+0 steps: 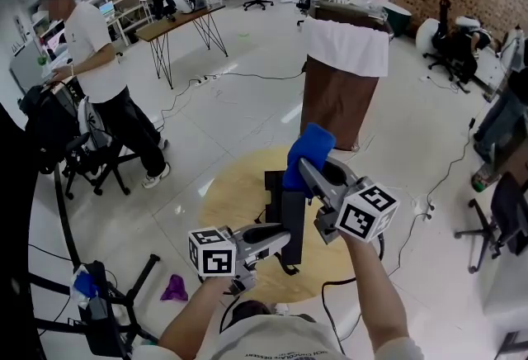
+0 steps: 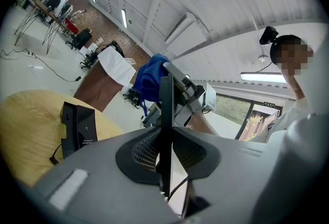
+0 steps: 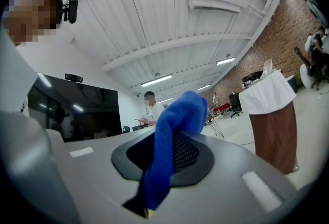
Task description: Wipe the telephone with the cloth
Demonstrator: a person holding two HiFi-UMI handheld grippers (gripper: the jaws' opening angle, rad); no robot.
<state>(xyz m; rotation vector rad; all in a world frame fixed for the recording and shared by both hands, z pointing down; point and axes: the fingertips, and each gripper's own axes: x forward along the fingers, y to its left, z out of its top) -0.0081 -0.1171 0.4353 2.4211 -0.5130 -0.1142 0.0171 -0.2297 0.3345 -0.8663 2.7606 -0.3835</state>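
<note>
A black telephone base (image 1: 273, 182) stands on a round yellow table (image 1: 229, 195); the left gripper view shows the base (image 2: 77, 128) at its left. My left gripper (image 1: 279, 239) is shut on a long black handset (image 1: 292, 222) held upright over the table. That handset (image 2: 165, 115) shows edge-on between the jaws of the left gripper (image 2: 165, 159). My right gripper (image 1: 308, 165) is shut on a blue cloth (image 1: 307, 152), held just above the handset's top end. The cloth (image 3: 175, 125) bulges up out of the right gripper (image 3: 163, 153) and hides its fingertips.
A brown stand draped in white (image 1: 342, 78) rises beyond the table. A person (image 1: 103, 69) stands at the left near a chair (image 1: 87, 156). A black tripod (image 1: 103, 313) and a purple rag (image 1: 175, 288) are on the floor at lower left. Cables cross the floor.
</note>
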